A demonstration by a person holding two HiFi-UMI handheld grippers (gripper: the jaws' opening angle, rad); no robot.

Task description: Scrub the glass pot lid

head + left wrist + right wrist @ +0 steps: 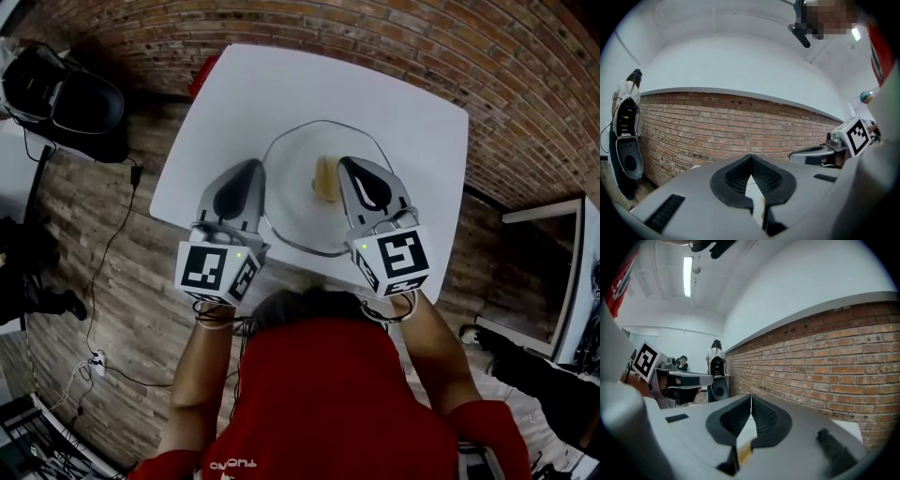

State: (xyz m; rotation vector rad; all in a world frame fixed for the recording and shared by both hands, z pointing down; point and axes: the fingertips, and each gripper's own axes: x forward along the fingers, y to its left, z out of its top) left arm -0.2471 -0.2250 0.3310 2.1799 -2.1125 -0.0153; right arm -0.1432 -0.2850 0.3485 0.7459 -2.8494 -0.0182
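The glass pot lid (302, 223) lies flat in the middle of the white table (412, 122). A small yellowish sponge (325, 178) rests on the lid near its centre. My left gripper (251, 169) hovers at the lid's left rim with its jaws shut and nothing between them. My right gripper (348, 163) is over the lid just right of the sponge, also shut and holding nothing. In the left gripper view the black pads (761, 176) meet at the tip, and the right gripper (820, 153) shows at the right. In the right gripper view the pads (761, 417) are likewise pressed together.
A red object (201, 75) sits at the table's far left edge. A black bag (66, 98) and cables (103, 272) lie on the wooden floor at the left. A white frame (567, 272) stands at the right. A brick wall (525, 84) runs behind the table.
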